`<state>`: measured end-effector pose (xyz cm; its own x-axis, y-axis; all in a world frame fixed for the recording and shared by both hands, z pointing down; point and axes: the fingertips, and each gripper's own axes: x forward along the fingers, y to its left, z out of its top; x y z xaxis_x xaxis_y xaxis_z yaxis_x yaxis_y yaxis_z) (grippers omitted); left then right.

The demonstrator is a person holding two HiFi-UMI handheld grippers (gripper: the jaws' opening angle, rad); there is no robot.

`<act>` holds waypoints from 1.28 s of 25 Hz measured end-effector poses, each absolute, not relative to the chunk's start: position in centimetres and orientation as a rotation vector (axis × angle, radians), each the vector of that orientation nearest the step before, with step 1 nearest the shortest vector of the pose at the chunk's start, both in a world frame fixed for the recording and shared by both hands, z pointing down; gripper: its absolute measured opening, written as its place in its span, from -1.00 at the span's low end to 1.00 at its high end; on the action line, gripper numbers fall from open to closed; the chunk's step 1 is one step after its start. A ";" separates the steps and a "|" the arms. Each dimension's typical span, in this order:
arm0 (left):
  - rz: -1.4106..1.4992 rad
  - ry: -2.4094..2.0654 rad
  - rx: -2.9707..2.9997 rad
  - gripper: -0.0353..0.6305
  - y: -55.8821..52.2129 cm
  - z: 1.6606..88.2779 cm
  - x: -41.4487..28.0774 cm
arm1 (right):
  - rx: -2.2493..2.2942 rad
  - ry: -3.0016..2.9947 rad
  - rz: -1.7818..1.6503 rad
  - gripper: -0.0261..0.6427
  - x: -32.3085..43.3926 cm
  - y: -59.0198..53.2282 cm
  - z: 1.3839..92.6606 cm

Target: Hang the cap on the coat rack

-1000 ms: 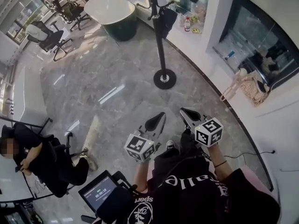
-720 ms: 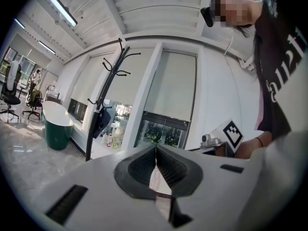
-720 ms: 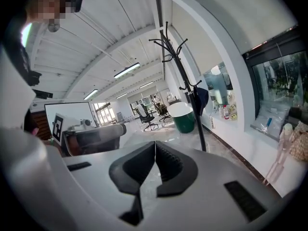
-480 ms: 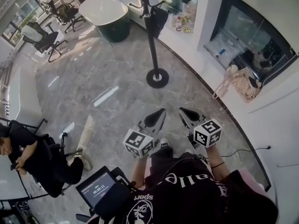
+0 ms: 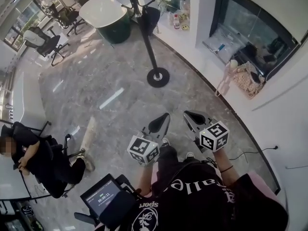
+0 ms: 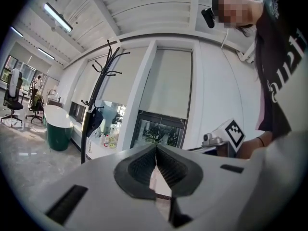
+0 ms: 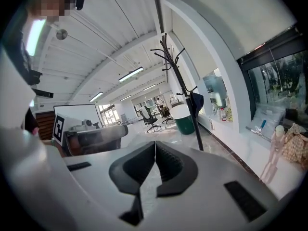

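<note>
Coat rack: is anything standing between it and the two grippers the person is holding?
Nothing visible. Bare marble floor lies between the left gripper, the right gripper and the coat rack. Both grippers are shut and empty; a dark item, maybe the cap, hangs on the rack.

The tall black metal coat rack [image 5: 147, 49] stands on the grey stone floor [image 5: 110, 81], well in front of the left gripper [image 5: 163, 119] and right gripper [image 5: 190, 115]. A dark cap [image 5: 150, 17] hangs on it. The round white table [image 5: 103, 8] is behind it, to the left.
</note>
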<state>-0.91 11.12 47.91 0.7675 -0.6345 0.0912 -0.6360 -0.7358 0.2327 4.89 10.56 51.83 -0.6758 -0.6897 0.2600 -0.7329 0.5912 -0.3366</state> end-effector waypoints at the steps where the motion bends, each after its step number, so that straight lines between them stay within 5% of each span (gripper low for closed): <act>1: 0.010 -0.996 2.710 -0.88 11.7 48.0 -0.2 | 1.208 -2.714 0.644 -0.87 5.4 11.1 51.8; 32: 0.037 -1.092 2.703 -0.88 19.0 48.1 6.1 | 1.018 -2.777 0.582 -0.87 9.6 17.8 51.8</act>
